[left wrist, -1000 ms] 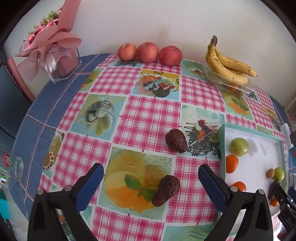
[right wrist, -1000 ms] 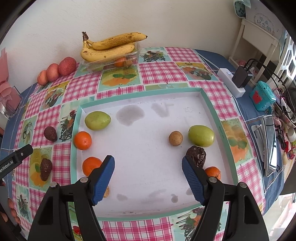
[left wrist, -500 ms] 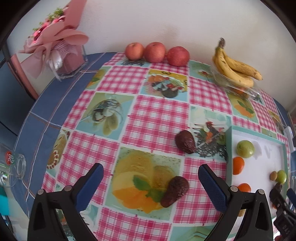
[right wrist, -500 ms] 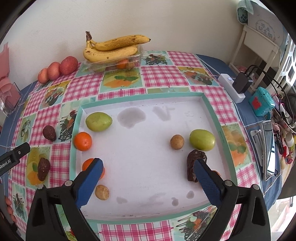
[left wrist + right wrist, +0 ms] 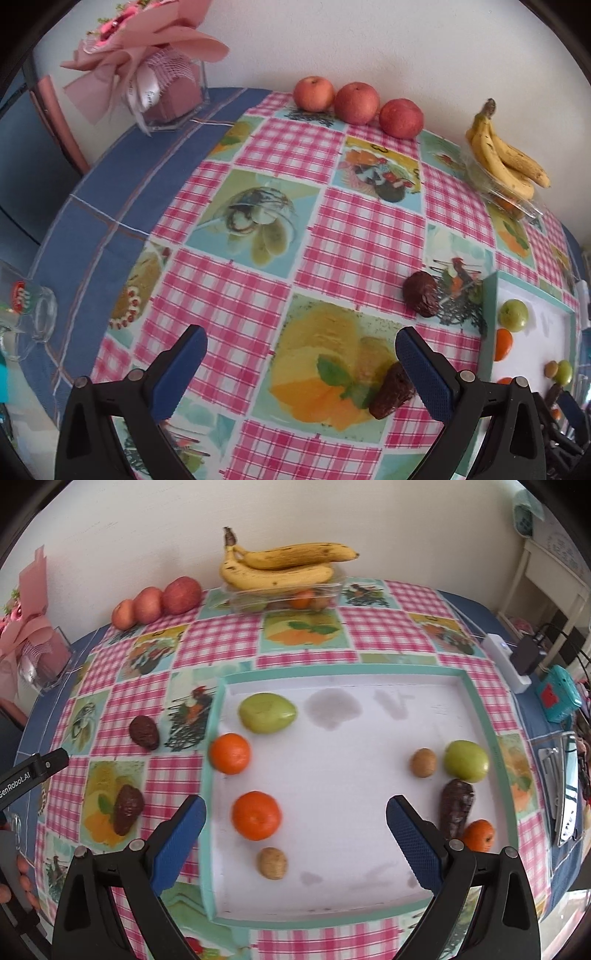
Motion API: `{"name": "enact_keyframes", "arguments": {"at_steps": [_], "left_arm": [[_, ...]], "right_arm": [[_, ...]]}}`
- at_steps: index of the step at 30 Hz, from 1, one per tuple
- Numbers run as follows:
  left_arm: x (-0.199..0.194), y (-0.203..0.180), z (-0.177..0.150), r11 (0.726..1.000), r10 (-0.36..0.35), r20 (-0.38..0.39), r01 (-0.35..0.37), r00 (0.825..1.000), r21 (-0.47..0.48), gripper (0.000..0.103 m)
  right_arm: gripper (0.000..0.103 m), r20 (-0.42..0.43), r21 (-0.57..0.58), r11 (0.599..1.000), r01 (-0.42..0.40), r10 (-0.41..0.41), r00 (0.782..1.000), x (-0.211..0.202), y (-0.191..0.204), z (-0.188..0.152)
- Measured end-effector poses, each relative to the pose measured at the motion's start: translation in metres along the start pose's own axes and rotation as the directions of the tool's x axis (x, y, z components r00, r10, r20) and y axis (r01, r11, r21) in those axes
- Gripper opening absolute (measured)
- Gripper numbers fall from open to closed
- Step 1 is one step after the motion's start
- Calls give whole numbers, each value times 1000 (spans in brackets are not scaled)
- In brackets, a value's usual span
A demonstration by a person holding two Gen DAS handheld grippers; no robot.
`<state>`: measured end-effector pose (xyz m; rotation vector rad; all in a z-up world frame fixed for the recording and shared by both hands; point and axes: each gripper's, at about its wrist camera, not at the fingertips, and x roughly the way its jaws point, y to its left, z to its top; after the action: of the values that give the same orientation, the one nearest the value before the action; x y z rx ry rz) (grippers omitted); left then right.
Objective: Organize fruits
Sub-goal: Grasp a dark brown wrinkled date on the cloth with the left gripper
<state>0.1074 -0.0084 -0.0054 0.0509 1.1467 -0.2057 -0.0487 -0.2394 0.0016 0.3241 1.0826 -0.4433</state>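
Fruits lay in two groups on your checked desk (image 5: 306, 653): some inside the white tray (image 5: 369, 917), some outside it.

Nearest, your right hand-held gripper (image 5: 295, 834) was spread wide over the tray, holding nothing. Between its fingers sat a small brown fruit (image 5: 272, 863) and, just beyond, an orange (image 5: 256, 815). By the right finger a dark avocado (image 5: 456, 808) touched a small orange (image 5: 478, 835) in the tray's right corner. Farther in: a second brown fruit (image 5: 423, 763) just beside a green fruit (image 5: 466, 760), another orange (image 5: 229, 753) against the left rim, and a larger green fruit (image 5: 266, 712) behind it.

Your left hand-held gripper (image 5: 301, 369) was likewise released and empty, over the cloth left of the tray. An avocado (image 5: 392, 392) lay close by its right finger; a second avocado (image 5: 422, 298) lay farther off, near the tray's corner.

At the far wall you had three apples (image 5: 357, 102) in a row, bananas (image 5: 284, 565) atop a clear container (image 5: 288, 598), and a pink bouquet (image 5: 147, 55).
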Motion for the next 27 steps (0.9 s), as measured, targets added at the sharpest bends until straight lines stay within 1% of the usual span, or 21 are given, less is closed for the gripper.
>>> {"name": "enact_keyframes", "arguments": {"at_steps": [5, 8, 9, 10, 12, 14, 17, 18, 19, 20, 22, 23, 24, 27], "left_arm": [[12, -13, -6, 998, -54, -61, 56, 997, 28, 102], [16, -22, -11, 993, -113, -97, 116, 989, 26, 101], [18, -25, -12, 990, -137, -111, 140, 984, 23, 99], [19, -30, -15, 985, -168, -127, 172, 978, 20, 95], [20, -39, -19, 980, -187, -146, 194, 972, 37, 87], [22, -49, -23, 978, -182, -161, 195, 970, 70, 82], [25, -58, -28, 972, -195, -179, 214, 964, 94, 74], [26, -61, -29, 971, -199, -188, 220, 962, 97, 68], [28, -62, -31, 969, -202, -198, 225, 959, 99, 63], [31, -64, -32, 968, -204, -208, 229, 956, 100, 61], [35, -65, -35, 968, -201, -224, 228, 953, 101, 52], [38, -66, -35, 969, -197, -229, 225, 953, 102, 50], [39, -66, -36, 970, -193, -232, 221, 954, 102, 45], [41, -65, -37, 971, -194, -231, 220, 953, 92, 43]], "right_arm": [[98, -17, -20, 1000, 11, -12, 1000, 5, 12, 0], [98, -22, -26, 1000, 15, -16, 1000, 7, 15, -1], [98, -22, -27, 999, 18, -18, 1000, 8, 15, -1], [98, -22, -27, 999, 23, -23, 999, 8, 14, -1], [98, -21, -23, 999, 29, -29, 999, 7, 11, -1], [98, -20, -10, 999, 34, -34, 999, 7, 6, -1], [98, -15, 4, 999, 44, -44, 999, 6, 0, -1], [98, -13, 9, 999, 46, -46, 999, 5, -2, -1], [98, -12, 13, 999, 48, -48, 999, 4, -3, -1], [98, -10, 18, 999, 49, -49, 999, 4, -5, -1], [98, -12, 21, 999, 49, -49, 999, 4, -6, -1], [98, -13, 20, 999, 49, -49, 999, 4, -6, -1], [98, -14, 17, 999, 49, -48, 999, 5, -6, -1], [98, -13, 12, 999, 47, -47, 999, 5, -5, 0]]}}
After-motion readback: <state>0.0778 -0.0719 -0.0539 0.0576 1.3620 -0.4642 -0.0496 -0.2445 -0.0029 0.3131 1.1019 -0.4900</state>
